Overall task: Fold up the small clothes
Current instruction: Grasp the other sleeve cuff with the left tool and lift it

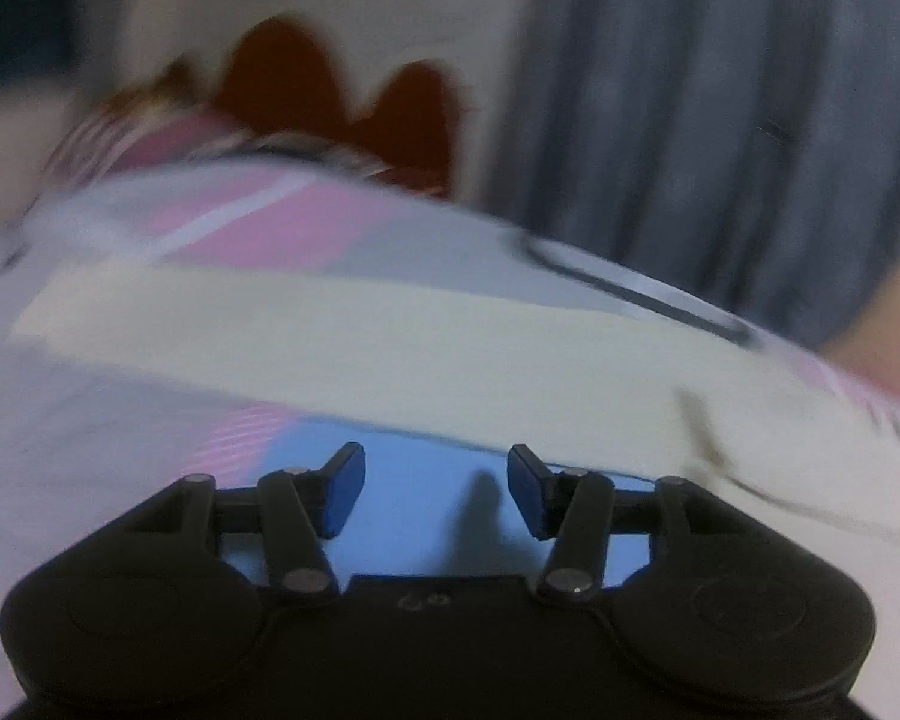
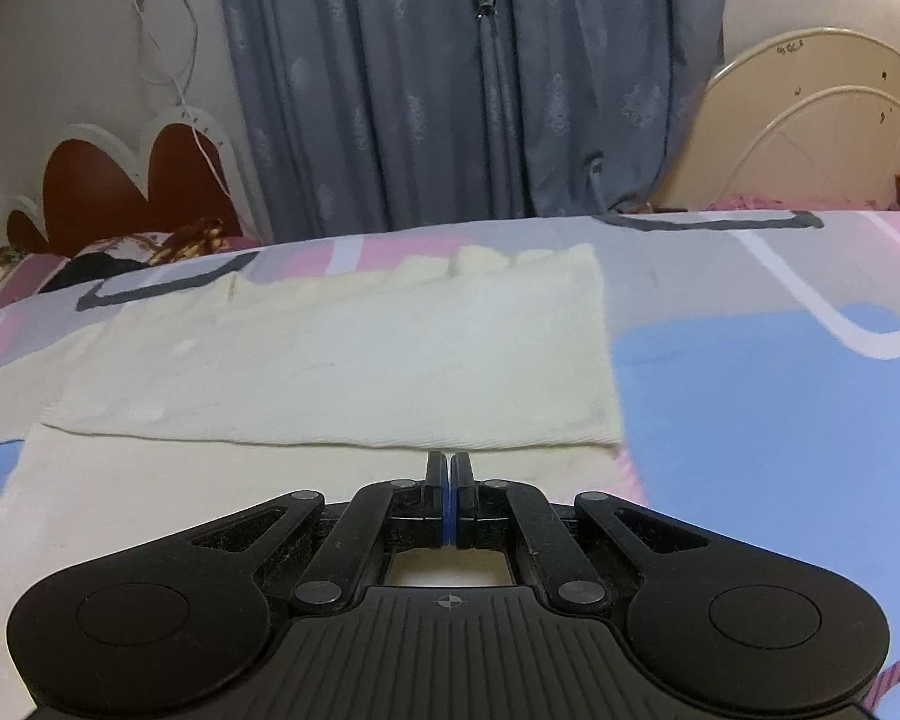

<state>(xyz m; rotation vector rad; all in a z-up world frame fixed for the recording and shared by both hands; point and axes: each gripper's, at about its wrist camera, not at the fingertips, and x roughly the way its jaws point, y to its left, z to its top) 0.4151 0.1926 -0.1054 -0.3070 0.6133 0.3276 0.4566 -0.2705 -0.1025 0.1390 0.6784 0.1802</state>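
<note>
A cream knitted garment [image 2: 342, 354] lies flat on the bed, with an upper layer folded over a lower one; its folded edge runs just ahead of my right gripper [image 2: 449, 462]. The right gripper's jaws are pressed together with nothing visible between them, low over the lower cream layer. In the blurred left wrist view the same garment [image 1: 360, 330] stretches across the frame. My left gripper [image 1: 437, 489] is open and empty, over the blue patch of the bedsheet [image 1: 426, 516] just short of the garment's near edge.
The patterned bedsheet [image 2: 750, 396] in pink, blue and grey covers the bed. A red-and-white headboard [image 2: 114, 186], pillows [image 2: 120, 261], blue curtains [image 2: 480, 90] and a cream bed frame [image 2: 822, 138] stand behind.
</note>
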